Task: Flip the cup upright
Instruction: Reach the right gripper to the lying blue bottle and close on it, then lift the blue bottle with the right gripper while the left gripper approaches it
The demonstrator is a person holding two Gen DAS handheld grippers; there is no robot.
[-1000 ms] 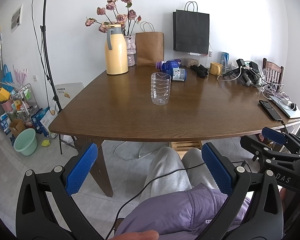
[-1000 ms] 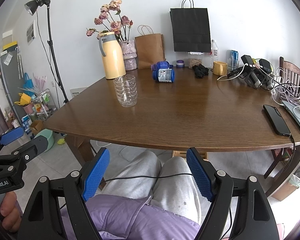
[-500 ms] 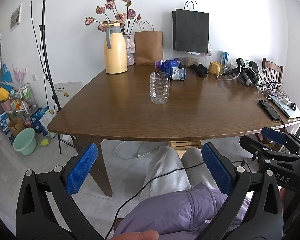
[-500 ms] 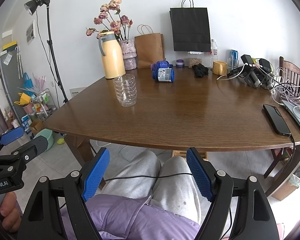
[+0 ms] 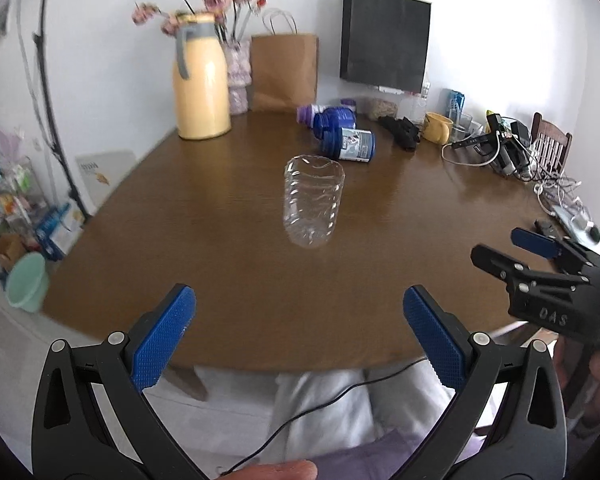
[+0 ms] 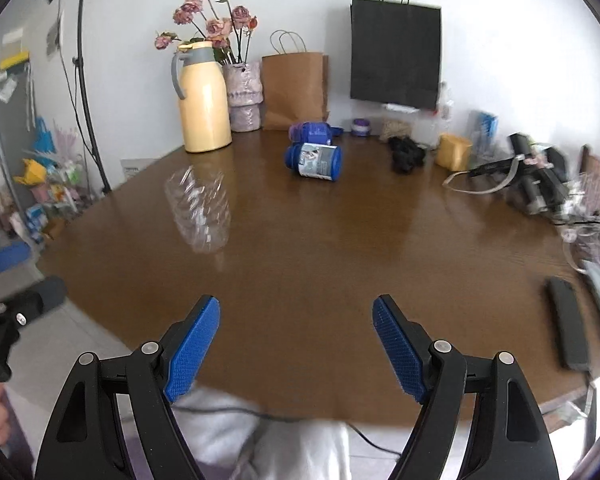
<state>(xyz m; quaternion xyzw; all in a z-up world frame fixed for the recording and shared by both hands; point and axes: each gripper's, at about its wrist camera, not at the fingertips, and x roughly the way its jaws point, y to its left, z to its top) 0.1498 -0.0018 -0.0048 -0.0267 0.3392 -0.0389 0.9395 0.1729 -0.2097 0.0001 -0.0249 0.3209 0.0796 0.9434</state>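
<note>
A clear ribbed plastic cup [image 5: 312, 204] stands on end near the middle of the brown wooden table [image 5: 220, 280]; its wavy-edged end points up. It shows blurred at the left in the right wrist view, cup [image 6: 200, 212]. My left gripper [image 5: 300, 296] is open over the table's near edge, in line with the cup and well short of it, nothing between its blue pads [image 5: 164, 336]. My right gripper [image 6: 297, 304] is open too, over the near edge, with the cup ahead to its left. Neither touches the cup.
At the back stand a yellow jug [image 5: 200, 88], a vase of dried flowers [image 6: 244, 96], a brown paper bag [image 5: 284, 72] and a black bag [image 5: 386, 36]. Blue bottles [image 5: 350, 142] lie behind the cup. A yellow mug [image 5: 438, 128], cables [image 5: 500, 152] and a phone [image 6: 568, 328] are at the right.
Both grippers have moved up and forward from above the person's lap to the table's near edge. The cup looks nearer and stands where it did.
</note>
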